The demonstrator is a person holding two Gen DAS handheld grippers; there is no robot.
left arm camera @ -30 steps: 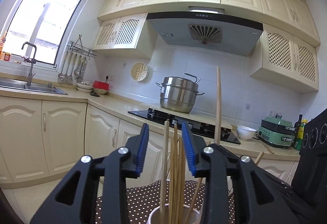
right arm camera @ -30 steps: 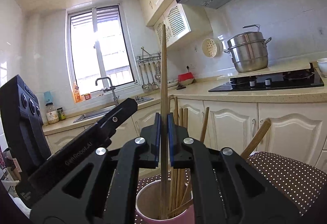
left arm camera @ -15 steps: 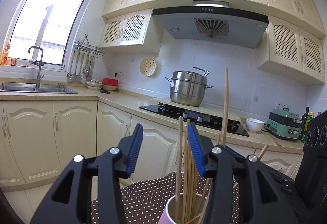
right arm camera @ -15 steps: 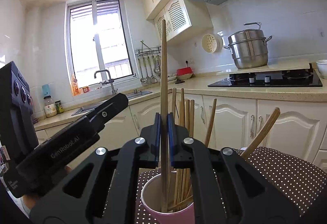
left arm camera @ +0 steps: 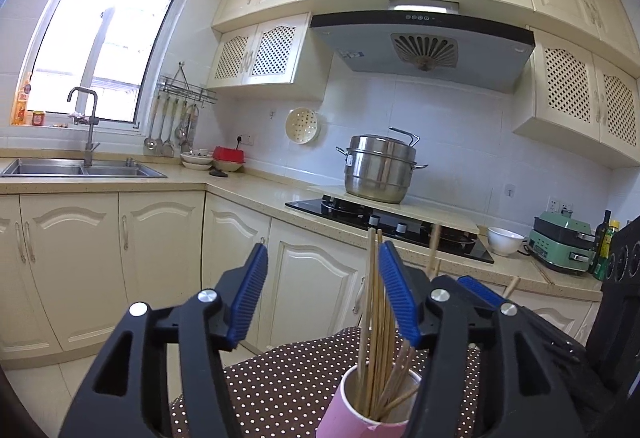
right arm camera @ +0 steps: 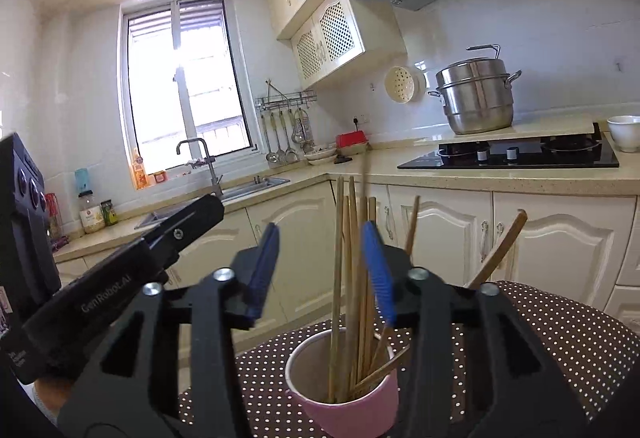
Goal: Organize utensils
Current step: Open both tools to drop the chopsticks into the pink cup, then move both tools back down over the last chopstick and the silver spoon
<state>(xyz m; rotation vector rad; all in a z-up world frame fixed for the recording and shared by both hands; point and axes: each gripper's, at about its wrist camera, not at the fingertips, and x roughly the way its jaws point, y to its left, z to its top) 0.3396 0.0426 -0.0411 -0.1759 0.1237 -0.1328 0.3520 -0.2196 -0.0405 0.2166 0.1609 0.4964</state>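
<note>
Chopsticks (right arm camera: 352, 278) are standing near upright in the pink cup (right arm camera: 348, 404) on the dotted cloth (right arm camera: 560, 338), long axis vertical. My right tongs (right arm camera: 320, 270) are opening, gripping nothing, the bundle rising between the pads nearer the right one. My left tongs (left arm camera: 322, 294) are opening too, empty, the sticks just inside their right pad. Right tongs look nearer, I judge.

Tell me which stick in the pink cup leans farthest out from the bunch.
The thick brown stick slanting right over the pink cup rim, past the right tongs. The other chopsticks stand nearly upright together.
</note>
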